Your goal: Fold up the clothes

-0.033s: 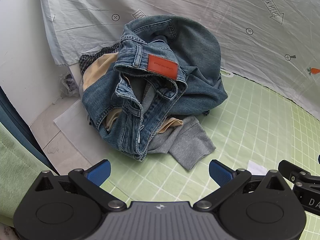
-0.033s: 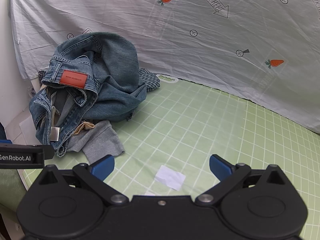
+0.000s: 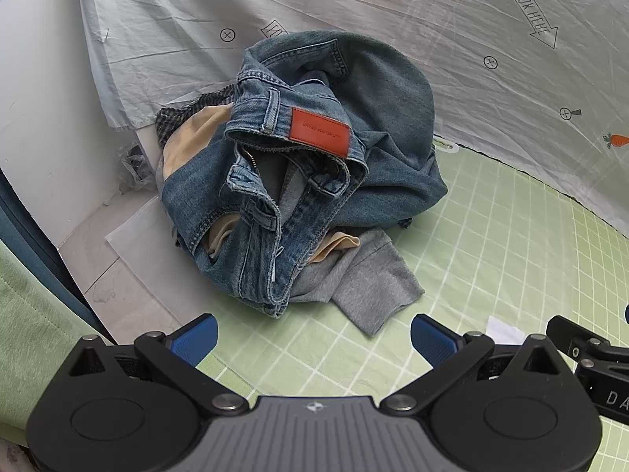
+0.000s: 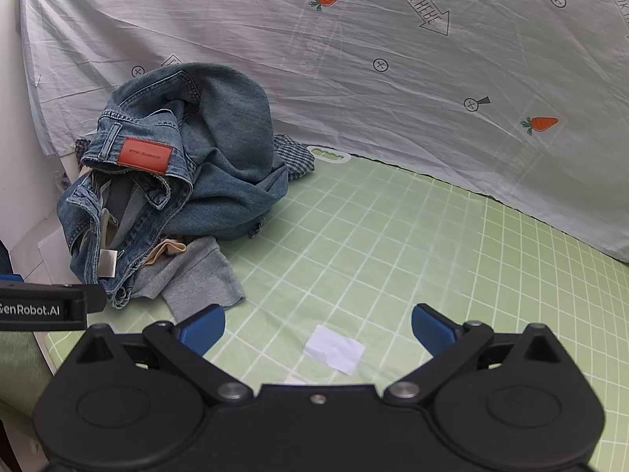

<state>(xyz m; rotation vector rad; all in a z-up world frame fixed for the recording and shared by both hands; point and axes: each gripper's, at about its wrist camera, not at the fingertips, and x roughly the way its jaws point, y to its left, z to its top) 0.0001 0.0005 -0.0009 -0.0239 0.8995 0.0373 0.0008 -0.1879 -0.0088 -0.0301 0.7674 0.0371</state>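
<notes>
A heap of clothes lies at the left end of the green grid mat (image 3: 491, 255). Crumpled blue jeans (image 3: 314, 181) with a red leather patch sit on top. A grey garment (image 3: 365, 291) sticks out at the front, and beige cloth (image 3: 188, 145) and checked cloth (image 3: 173, 118) show underneath. My left gripper (image 3: 314, 340) is open just short of the heap, nothing between its blue pads. The right wrist view shows the jeans (image 4: 220, 157) at the left. My right gripper (image 4: 318, 326) is open over bare mat, to the right of the heap.
A white sheet (image 4: 354, 59) printed with carrots and arrows hangs behind the mat. A small white slip of paper (image 4: 334, 348) lies on the mat below my right gripper. Left of the mat's edge are tiled floor (image 3: 98, 259) and a white wall.
</notes>
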